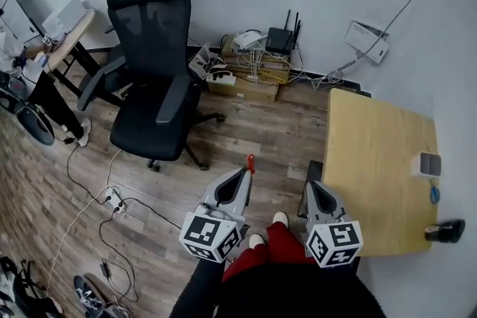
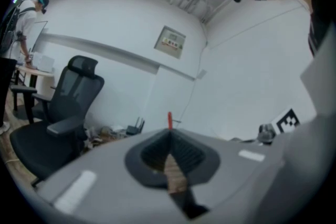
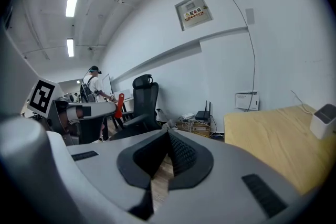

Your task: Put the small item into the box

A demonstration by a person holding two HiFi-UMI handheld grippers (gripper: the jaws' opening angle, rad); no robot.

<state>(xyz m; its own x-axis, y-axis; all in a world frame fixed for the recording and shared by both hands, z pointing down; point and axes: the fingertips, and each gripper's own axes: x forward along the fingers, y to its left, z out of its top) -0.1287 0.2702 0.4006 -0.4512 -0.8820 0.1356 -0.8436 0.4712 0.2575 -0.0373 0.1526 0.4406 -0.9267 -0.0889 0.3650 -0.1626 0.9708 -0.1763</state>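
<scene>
— Where is the small red item [image 1: 250,160]?
— Pinched at the tip of my left gripper [image 1: 247,172], above the wooden floor [image 1: 246,132]. My right gripper [image 1: 311,186] is pressed together, empty. The white box [image 1: 429,164] sits on the table [image 1: 373,160], well apart.

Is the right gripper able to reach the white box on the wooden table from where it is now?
Probably yes. The right gripper is at the near edge of the table, and bare tabletop lies between it and the white box. Its jaws are together, holding nothing.
</scene>
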